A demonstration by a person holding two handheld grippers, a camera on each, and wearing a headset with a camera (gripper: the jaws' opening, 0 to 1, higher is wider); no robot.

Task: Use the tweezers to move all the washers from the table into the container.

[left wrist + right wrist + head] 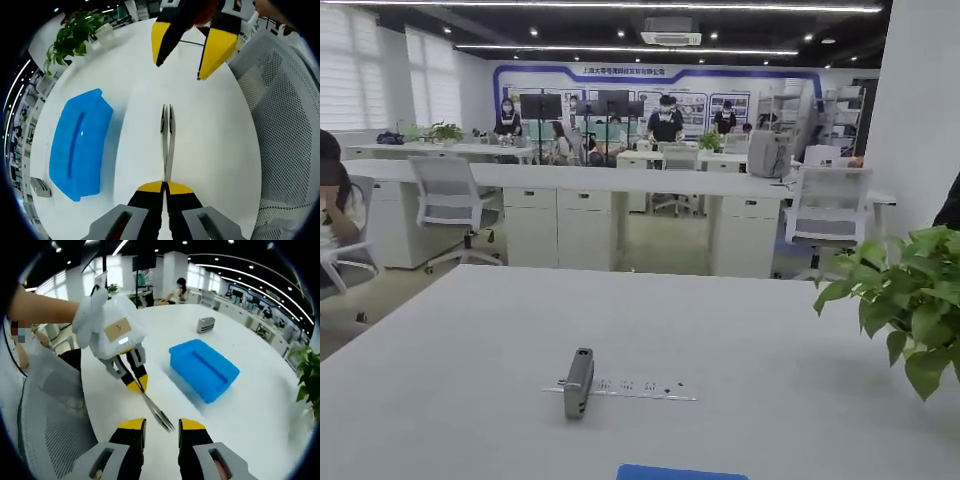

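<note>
The left gripper has its fingers pressed together on the rear end of the tweezers. Their thin legs run forward over the tabletop with the tips nearly closed. The right gripper faces it with fingers apart. In the right gripper view the tweezer tips lie in the gap between those fingers, touching neither as far as I can tell.

That hold looks like the weak point. Smooth metal pinched at one end between two flat fingers can pivot or slide (more so if the right fingers close on the tips and push them sideways), and the tool could drop to the tabletop.

The washers appear to be the small dark specks on a pale strip in the head view, near a grey block. They are too small to count. In the right gripper view that block sits beyond the container, so the washers are probably well apart from both grippers. Flat and tiny as they are, I expect one could skid away or flip out of the tips if the pinch comes in at an angle, or fall short of the rim on the way across.

The container is an open blue tray standing on the tabletop. Its inside shows plain blue and I can make out no washer in it, so the moving seems not yet begun.
</note>
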